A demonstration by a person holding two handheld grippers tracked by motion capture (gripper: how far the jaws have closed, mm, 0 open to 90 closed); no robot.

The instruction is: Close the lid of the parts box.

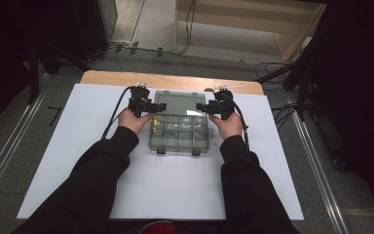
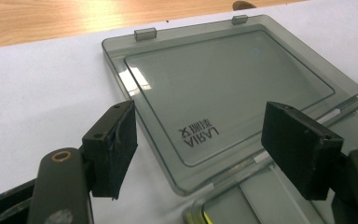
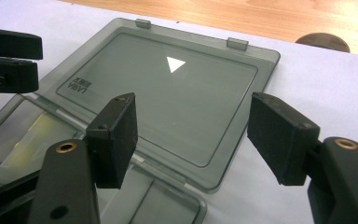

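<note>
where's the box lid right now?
High view: the lid lies flat and open on the white board, behind the compartment box, between the left gripper and the right gripper.

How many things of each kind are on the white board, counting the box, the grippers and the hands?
Clear grey compartment box, lid open flat: 1
Grippers, left gripper and right gripper, jaws apart: 2
Hands, left hand and right hand: 2
Total: 5
</note>
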